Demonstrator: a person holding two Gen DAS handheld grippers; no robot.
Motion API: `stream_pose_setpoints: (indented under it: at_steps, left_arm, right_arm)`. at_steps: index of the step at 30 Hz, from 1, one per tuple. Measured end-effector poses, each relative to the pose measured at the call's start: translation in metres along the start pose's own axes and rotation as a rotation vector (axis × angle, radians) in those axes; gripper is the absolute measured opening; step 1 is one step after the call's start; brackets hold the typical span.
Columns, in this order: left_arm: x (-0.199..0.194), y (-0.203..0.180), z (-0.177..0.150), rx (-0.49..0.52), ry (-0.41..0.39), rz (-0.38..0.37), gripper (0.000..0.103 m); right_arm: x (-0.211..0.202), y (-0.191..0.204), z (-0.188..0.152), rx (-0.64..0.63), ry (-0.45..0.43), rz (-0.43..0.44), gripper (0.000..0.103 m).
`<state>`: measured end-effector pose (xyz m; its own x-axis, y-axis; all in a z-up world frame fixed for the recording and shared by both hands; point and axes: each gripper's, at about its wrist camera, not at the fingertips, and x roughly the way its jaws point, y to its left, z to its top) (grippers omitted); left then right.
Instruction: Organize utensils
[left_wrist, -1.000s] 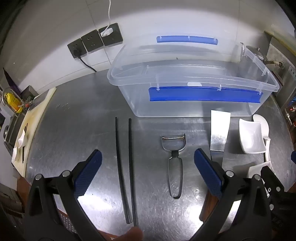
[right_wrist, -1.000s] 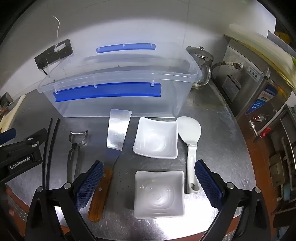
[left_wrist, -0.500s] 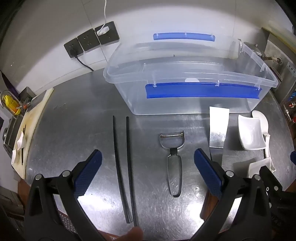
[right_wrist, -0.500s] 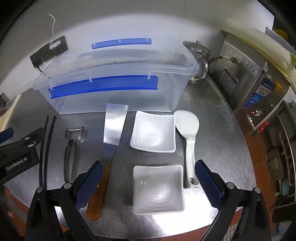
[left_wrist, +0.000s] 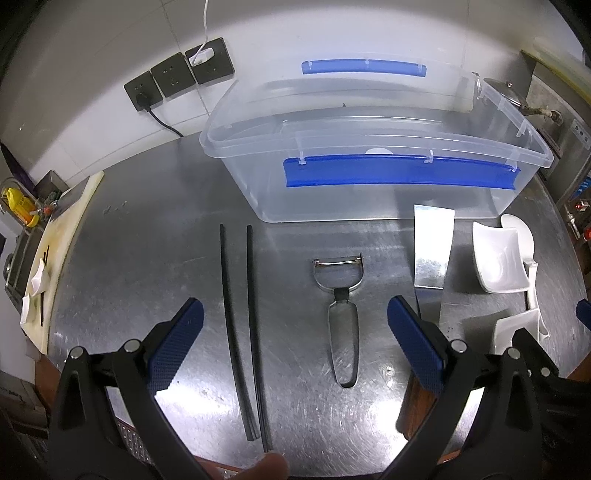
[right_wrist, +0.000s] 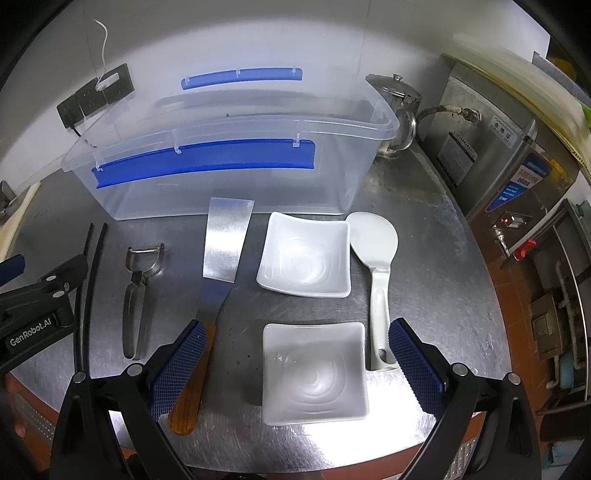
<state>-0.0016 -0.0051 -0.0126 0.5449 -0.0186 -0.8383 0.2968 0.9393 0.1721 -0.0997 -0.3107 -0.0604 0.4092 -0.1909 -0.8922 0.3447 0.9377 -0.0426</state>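
A clear plastic bin (left_wrist: 369, 173) (right_wrist: 229, 181) with blue handles stands at the back of the steel table. In front of it lie two black chopsticks (left_wrist: 240, 332) (right_wrist: 90, 280), a metal peeler (left_wrist: 341, 314) (right_wrist: 138, 288), a wooden-handled steel spatula (right_wrist: 218, 266) (left_wrist: 432, 247), two square white dishes (right_wrist: 304, 254) (right_wrist: 314, 373) and a white rice paddle (right_wrist: 378, 266). My left gripper (left_wrist: 295, 332) hangs open over the chopsticks and peeler. My right gripper (right_wrist: 295, 354) is open above the near dish. Both hold nothing.
Wall sockets (left_wrist: 177, 77) with a plugged cable sit behind the bin. A steel kettle (right_wrist: 397, 107) and a steel machine (right_wrist: 498, 147) stand at the right. A cutting board (left_wrist: 55, 236) lies at the left edge. The table's front edge is just below both grippers.
Both grippers have drawn back and up a little, so the bin and utensils sit slightly farther and higher in view. No object on the table has moved.
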Motion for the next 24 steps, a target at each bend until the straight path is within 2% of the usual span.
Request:
stream_pose_setpoints:
  at_steps: [24]
  left_arm:
    - [0.0046,0.0003,0.002,0.014,0.016,-0.005,0.096]
  right_arm:
    - [0.0071,0.0027,-0.0012,0.007,0.026,-0.015,0.098]
